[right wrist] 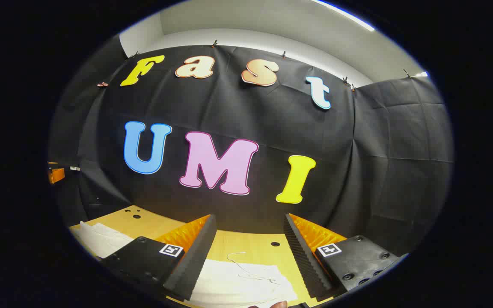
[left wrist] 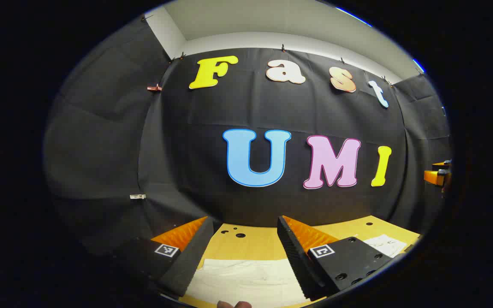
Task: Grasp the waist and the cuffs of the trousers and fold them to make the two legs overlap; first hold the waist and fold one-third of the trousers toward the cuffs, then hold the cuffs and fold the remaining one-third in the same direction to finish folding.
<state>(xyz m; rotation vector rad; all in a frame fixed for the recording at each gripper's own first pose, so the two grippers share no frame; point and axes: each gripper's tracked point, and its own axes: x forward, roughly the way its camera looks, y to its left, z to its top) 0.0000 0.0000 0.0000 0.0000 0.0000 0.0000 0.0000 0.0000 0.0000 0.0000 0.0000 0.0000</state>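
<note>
Both claws, left claw (left wrist: 246,252) and right claw (right wrist: 250,252), spread wide above white trousers (right wrist: 238,282) low in frame on tabletop (left wrist: 255,246); nothing gripped; folding seemingly not yet begun.

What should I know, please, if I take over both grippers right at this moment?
Left gripper: open, above the white trousers, holding nothing.
Right gripper: open, over the trousers' end where a drawstring lies, likely the waist.
The trousers lie on the wooden table.
Done: no fold can be judged from here.
Left: grasp waist and cuffs, overlap the legs, then fold in thirds.
</note>
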